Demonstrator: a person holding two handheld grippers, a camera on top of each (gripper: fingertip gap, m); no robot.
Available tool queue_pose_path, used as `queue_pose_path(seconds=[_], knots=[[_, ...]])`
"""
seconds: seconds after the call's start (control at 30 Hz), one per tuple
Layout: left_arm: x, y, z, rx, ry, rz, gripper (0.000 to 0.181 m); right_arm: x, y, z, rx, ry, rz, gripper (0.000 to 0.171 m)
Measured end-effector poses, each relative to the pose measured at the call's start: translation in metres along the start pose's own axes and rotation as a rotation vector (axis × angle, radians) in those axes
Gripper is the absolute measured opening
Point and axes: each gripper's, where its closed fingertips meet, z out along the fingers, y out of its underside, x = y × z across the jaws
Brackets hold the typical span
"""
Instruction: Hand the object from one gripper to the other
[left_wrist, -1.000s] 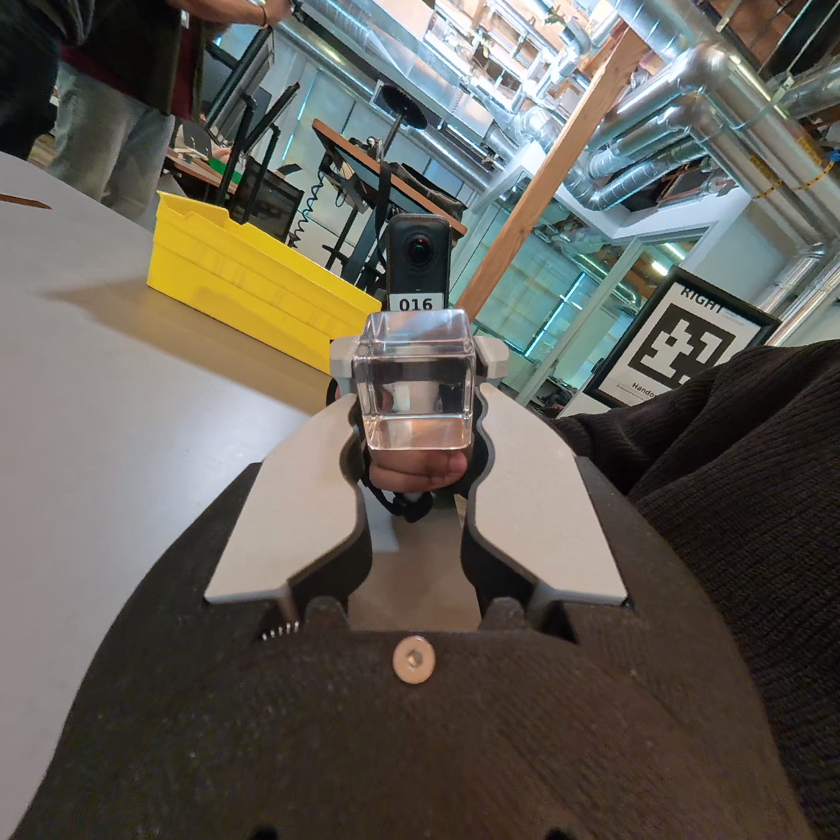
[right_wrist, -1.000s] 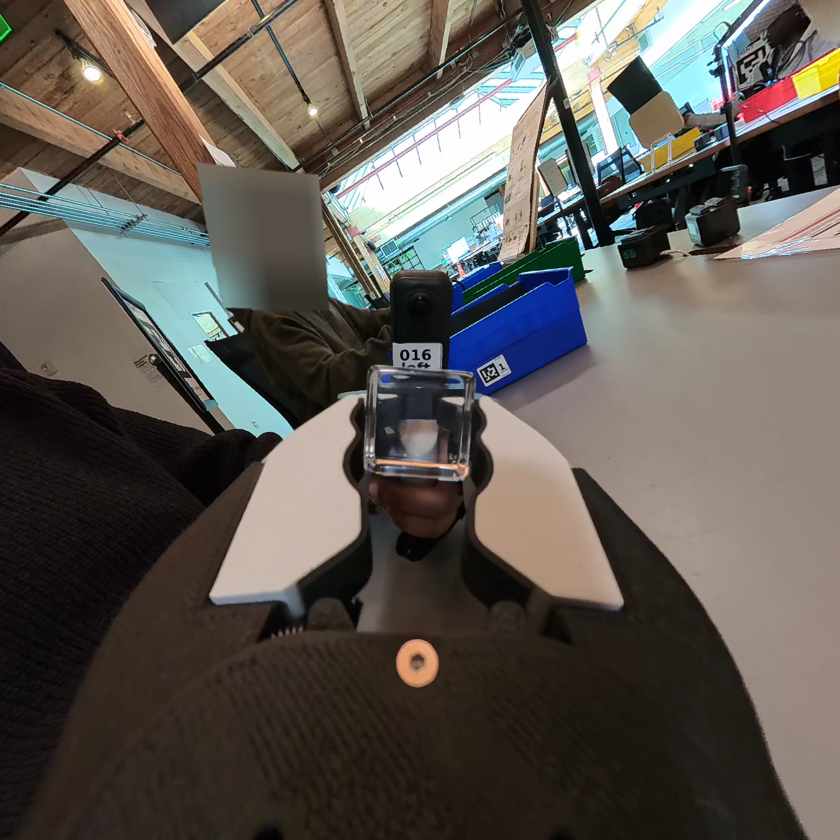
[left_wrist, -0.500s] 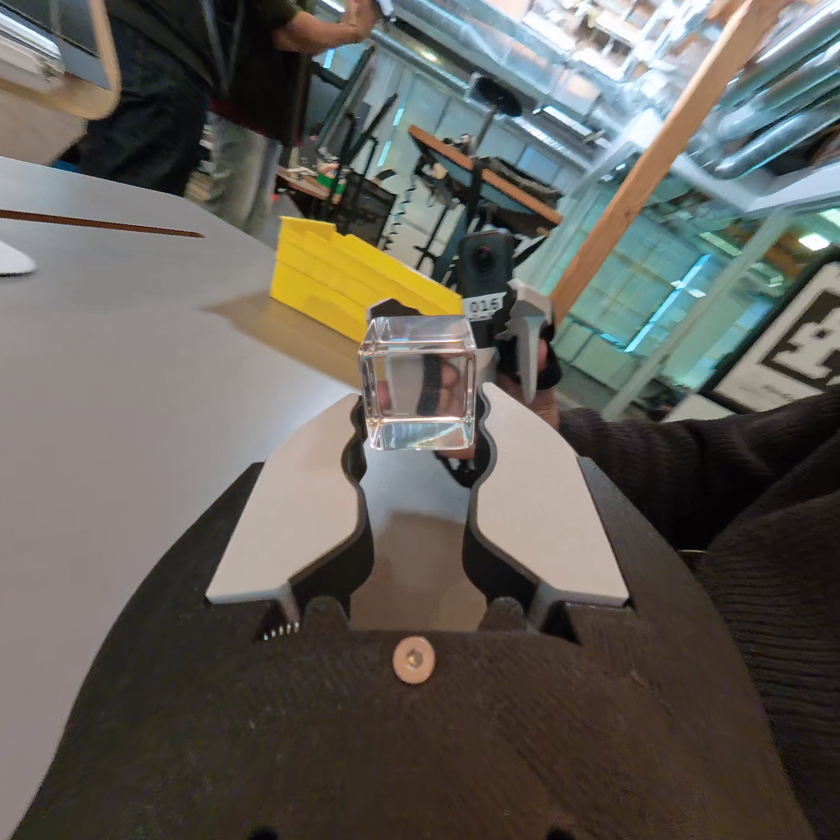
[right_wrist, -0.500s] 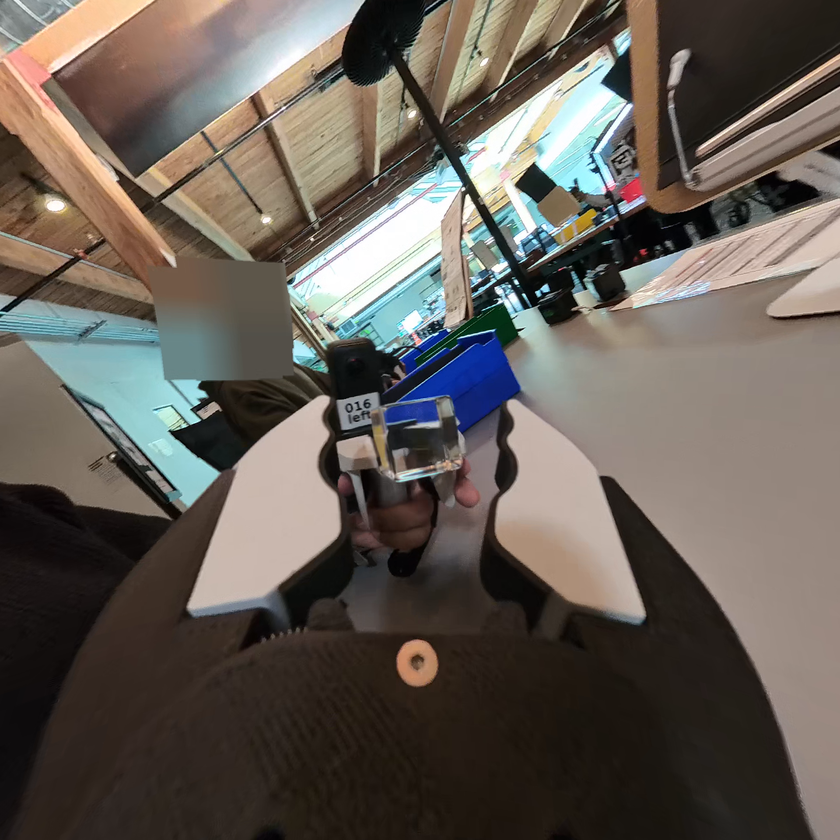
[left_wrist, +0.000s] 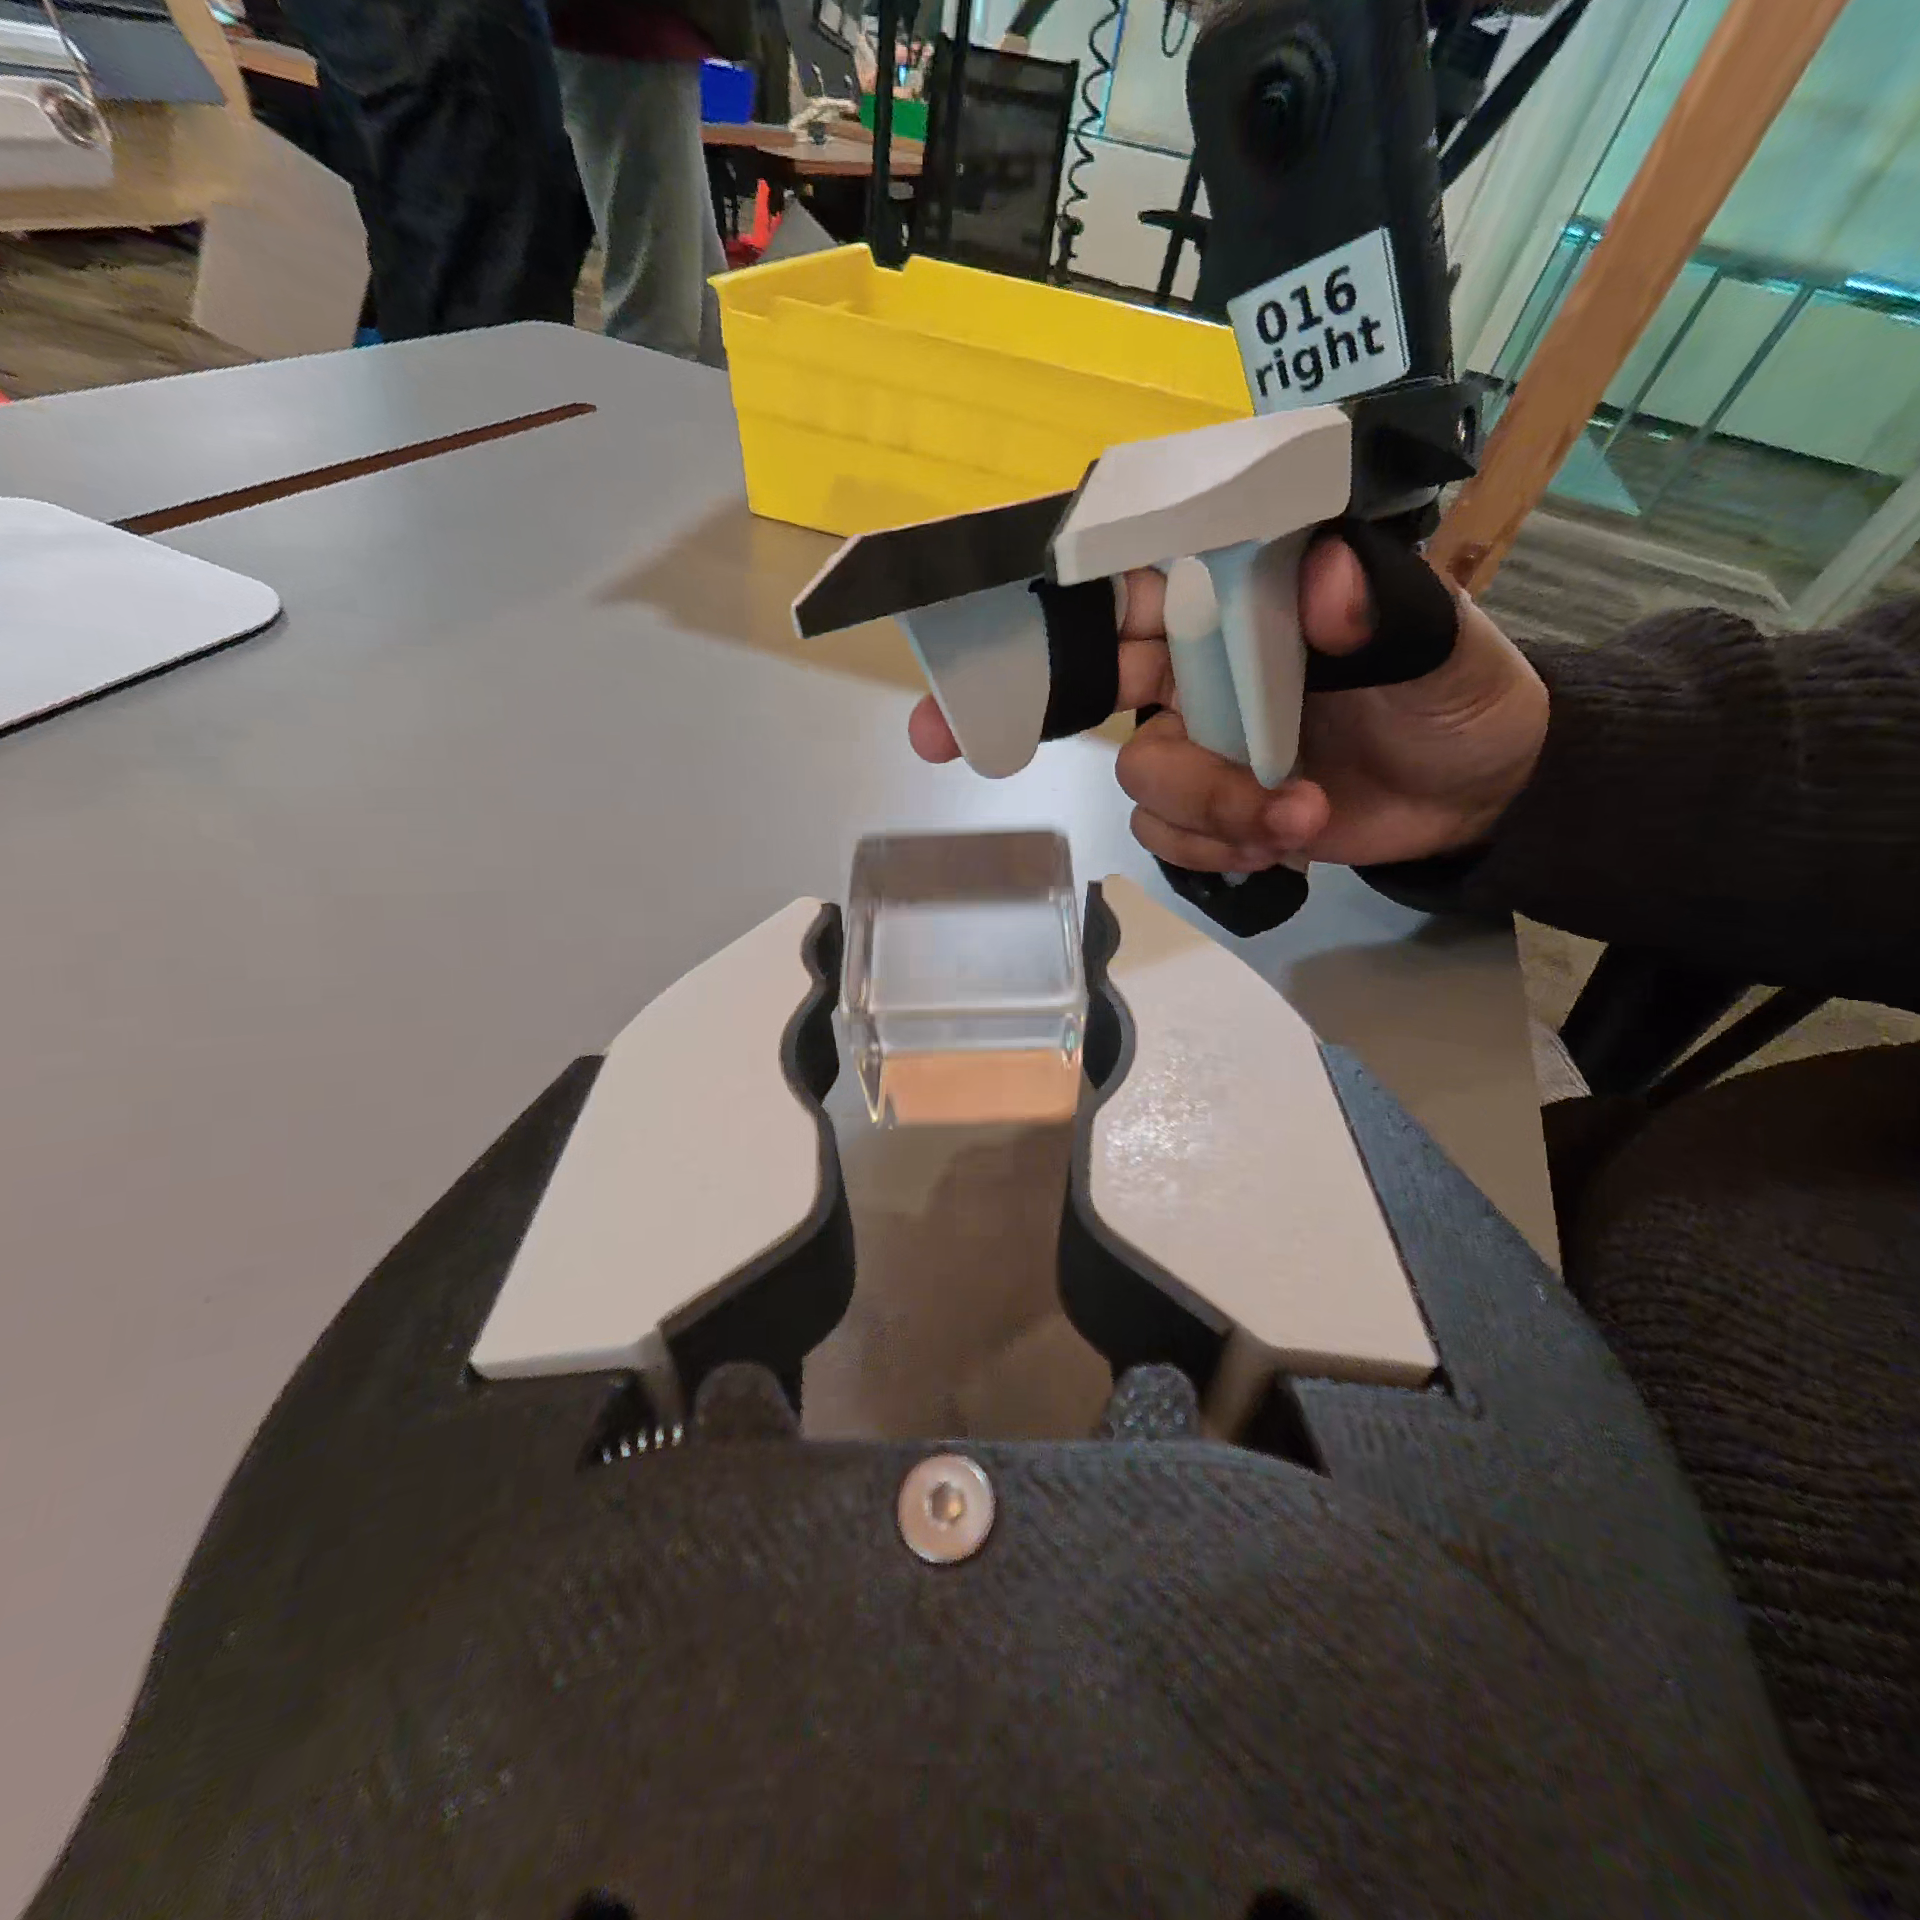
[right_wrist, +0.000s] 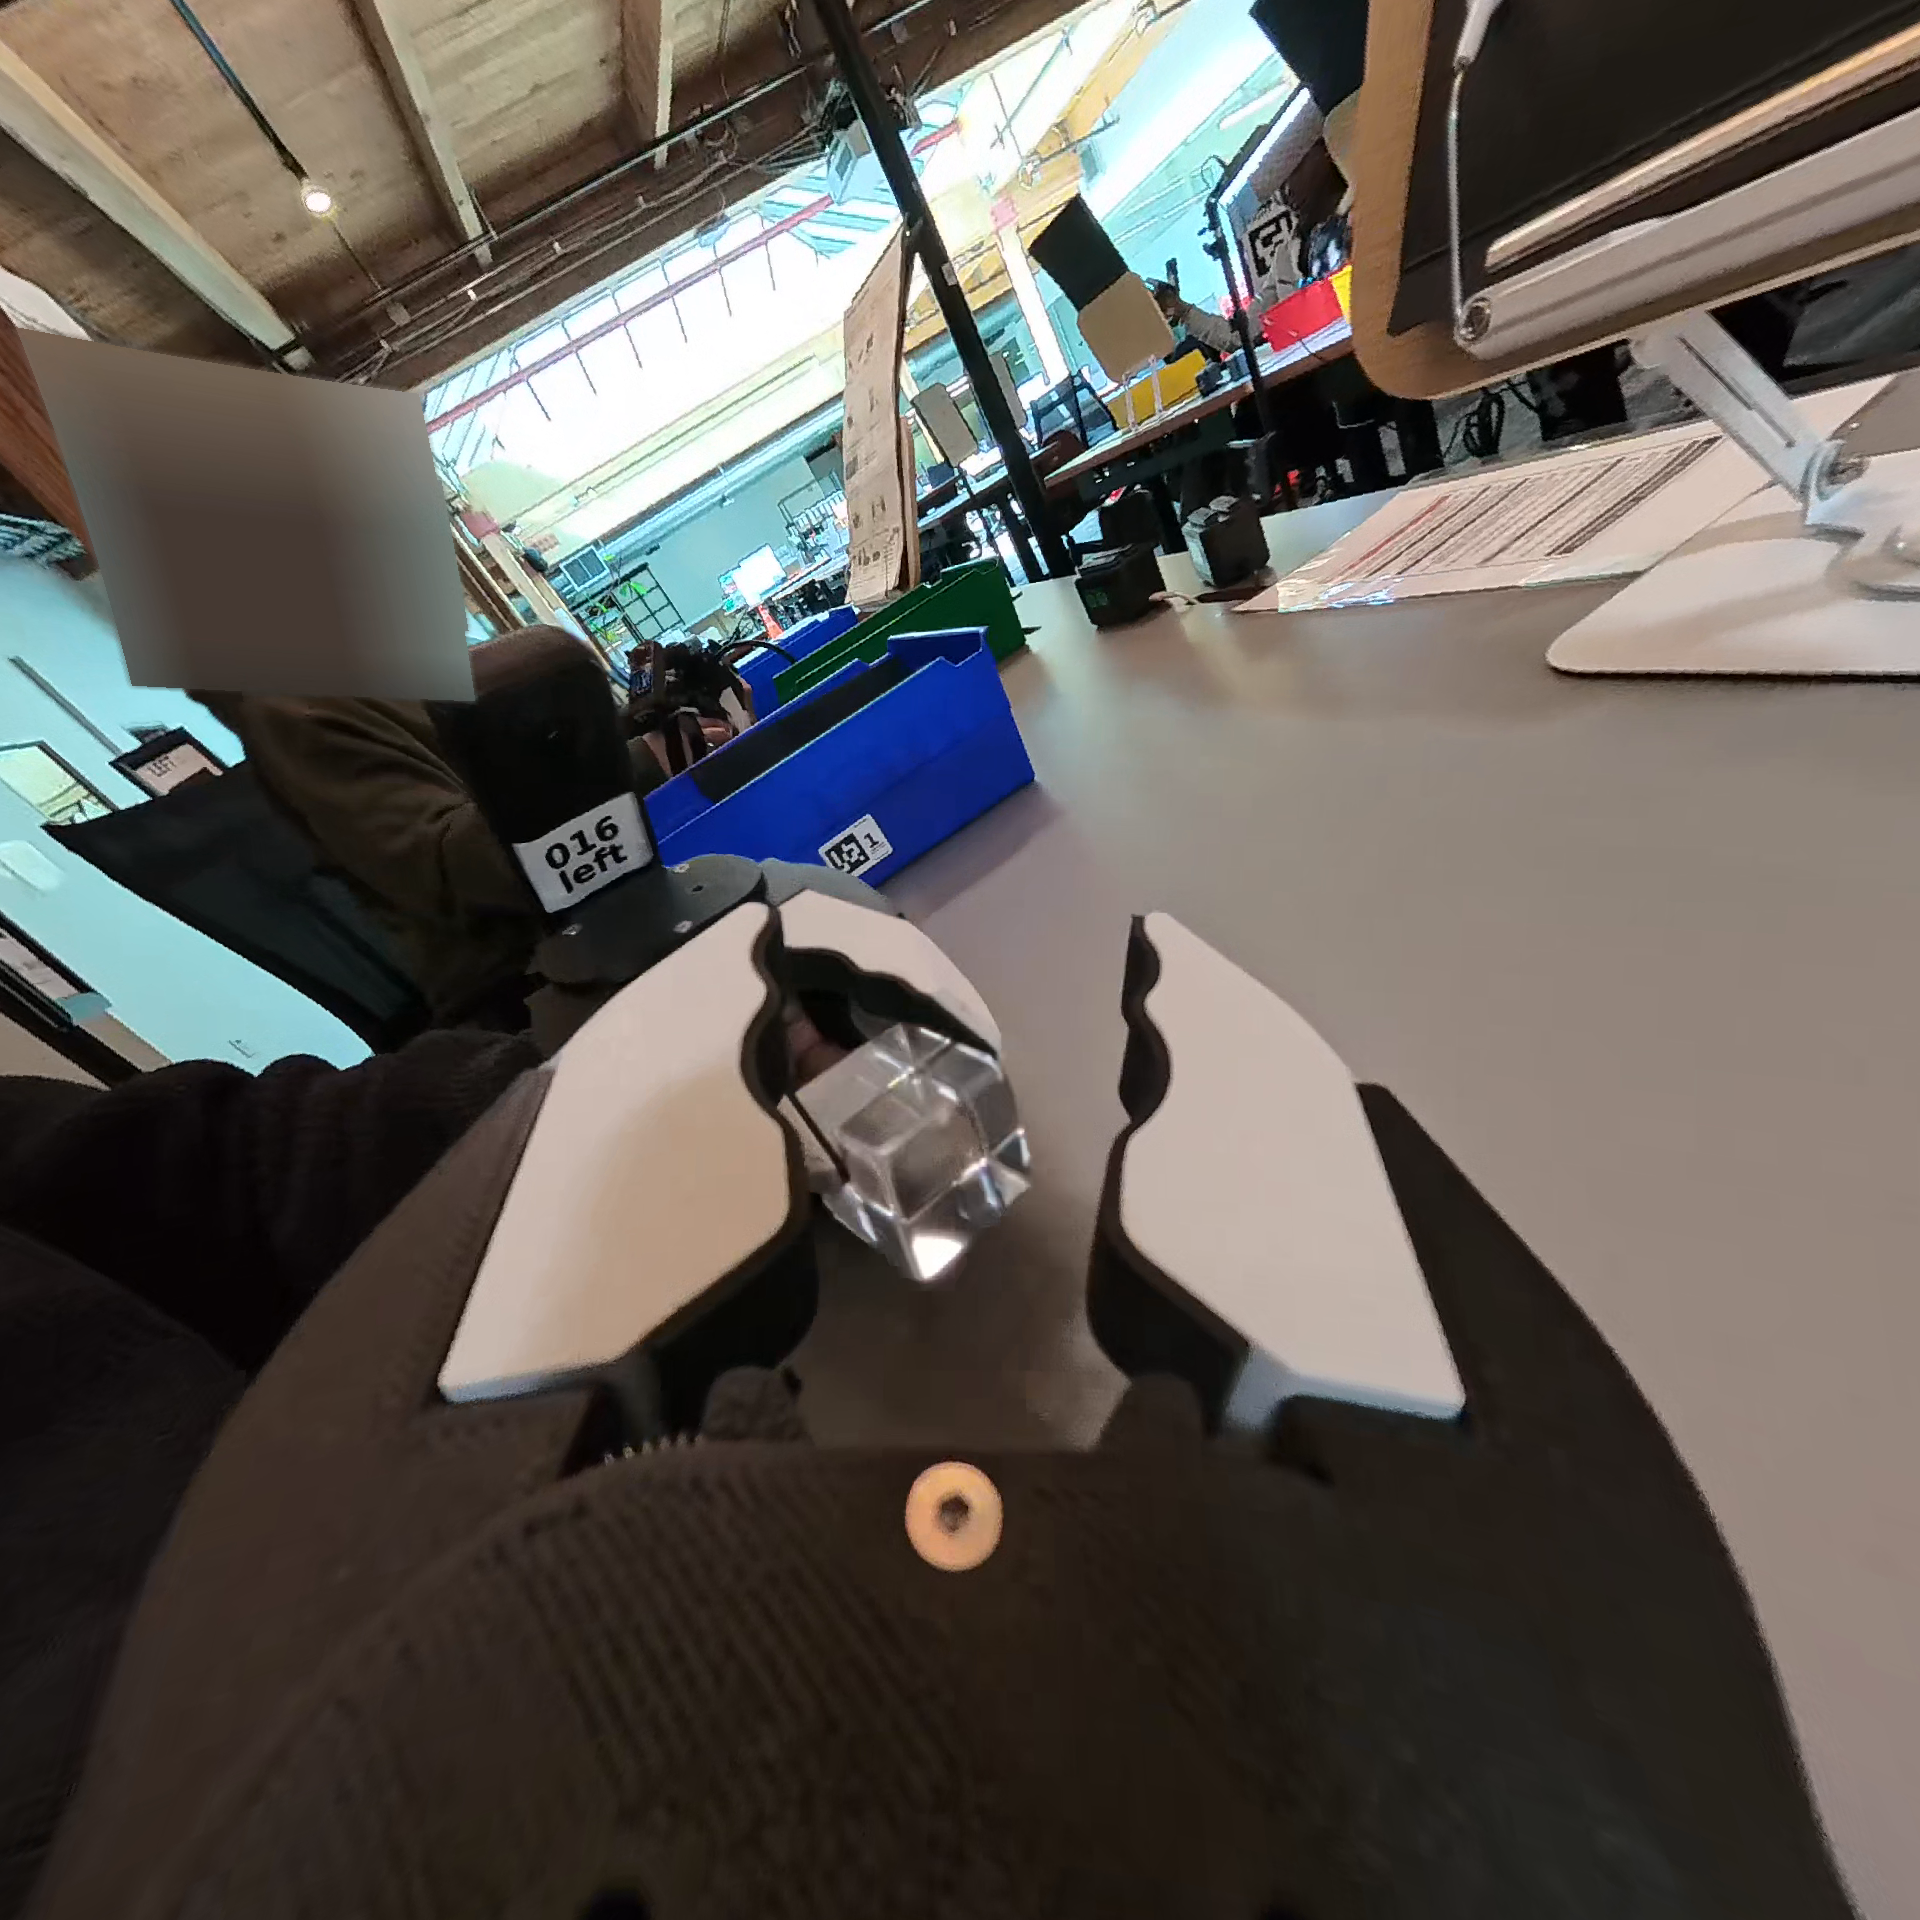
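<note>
A clear cube (left_wrist: 961, 977) sits between the fingers of my left gripper (left_wrist: 961, 904), which is shut on it and holds it above the grey table (left_wrist: 416, 831). My right gripper (right_wrist: 954, 925) is open and empty, with its jaws wide apart. In the right wrist view the cube (right_wrist: 914, 1153) lies low between my right fingers without touching them, held by the left gripper (right_wrist: 904, 977) that comes in from the left. In the left wrist view the right gripper (left_wrist: 831, 603) hovers side-on above and beyond the cube, held in a hand.
A yellow bin (left_wrist: 977, 384) stands on the table behind the right gripper. A blue bin (right_wrist: 862, 758) and a green bin (right_wrist: 935, 613) stand farther back. A monitor's white base (right_wrist: 1745, 603) rests at the right. People stand beyond the table (left_wrist: 468, 156). The gap from one gripper's tips to the other's is roughly 5 centimetres.
A second ago both grippers were shut on the cube, facing each other. My right gripper has opened and drawn back and up. My left gripper keeps the cube and has tilted down toward the table.
</note>
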Motion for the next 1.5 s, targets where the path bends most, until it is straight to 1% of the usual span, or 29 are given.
queue_pose_path(seconds=[0.13, 0.3, 0.37, 0.43, 0.5, 0.57, 0.7, 0.77, 0.87, 0.97, 1.0, 1.03, 1.23, 1.3, 1.37, 1.47, 1.5], knots=[[0.0, -0.003, -0.002, 0.02, 0.024, -0.061, 0.046, -0.001, -0.005, -0.002, 0.023, -0.017, -0.002, 0.063], [-0.005, -0.021, -0.012, 0.151, 0.137, -0.326, 0.047, -0.011, -0.01, -0.005, 0.037, -0.082, -0.061, 0.067], [-0.008, -0.031, -0.019, 0.228, 0.224, -0.473, 0.046, -0.02, -0.01, -0.004, 0.029, -0.112, -0.156, 0.069], [-0.014, -0.038, -0.026, 0.291, 0.285, -0.599, 0.046, -0.029, -0.005, -0.003, 0.001, -0.13, -0.305, 0.072], [-0.019, -0.039, -0.03, 0.317, 0.325, -0.682, 0.046, -0.036, 0.003, -0.001, -0.031, -0.13, -0.464, 0.075], [-0.019, -0.04, -0.031, 0.325, 0.359, -0.727, 0.045, -0.04, 0.014, 0.003, -0.069, -0.124, -0.581, 0.08], [-0.011, -0.038, -0.028, 0.291, 0.403, -0.744, 0.046, -0.044, 0.033, 0.011, -0.144, -0.118, -0.708, 0.083], [-0.003, -0.036, -0.025, 0.264, 0.433, -0.74, 0.045, -0.045, 0.036, 0.012, -0.153, -0.108, -0.753, 0.08], [0.007, -0.036, -0.022, 0.245, 0.471, -0.742, 0.045, -0.047, 0.037, 0.012, -0.148, -0.11, -0.779, 0.072], [0.013, -0.036, -0.021, 0.239, 0.499, -0.748, 0.045, -0.05, 0.036, 0.011, -0.14, -0.11, -0.812, 0.056], [0.014, -0.037, -0.021, 0.247, 0.502, -0.749, 0.045, -0.052, 0.036, 0.01, -0.136, -0.118, -0.823, 0.048], [0.013, -0.038, -0.022, 0.257, 0.502, -0.754, 0.045, -0.054, 0.036, 0.01, -0.132, -0.12, -0.831, 0.045], [0.016, -0.041, -0.024, 0.276, 0.527, -0.748, 0.046, -0.058, 0.035, 0.009, -0.135, -0.119, -0.862, 0.045], [0.015, -0.043, -0.025, 0.306, 0.524, -0.749, 0.046, -0.058, 0.034, 0.009, -0.137, -0.114, -0.867, 0.045], [0.011, -0.05, -0.028, 0.369, 0.509, -0.748, 0.058, -0.058, 0.035, 0.009, -0.146, -0.112, -0.865, 0.044], [0.001, -0.051, -0.03, 0.387, 0.444, -0.731, 0.076, -0.055, 0.034, 0.01, -0.15, -0.087, -0.888, 0.043], [-0.003, -0.051, -0.03, 0.394, 0.427, -0.736, 0.079, -0.054, 0.033, 0.009, -0.147, -0.081, -0.885, 0.043]])
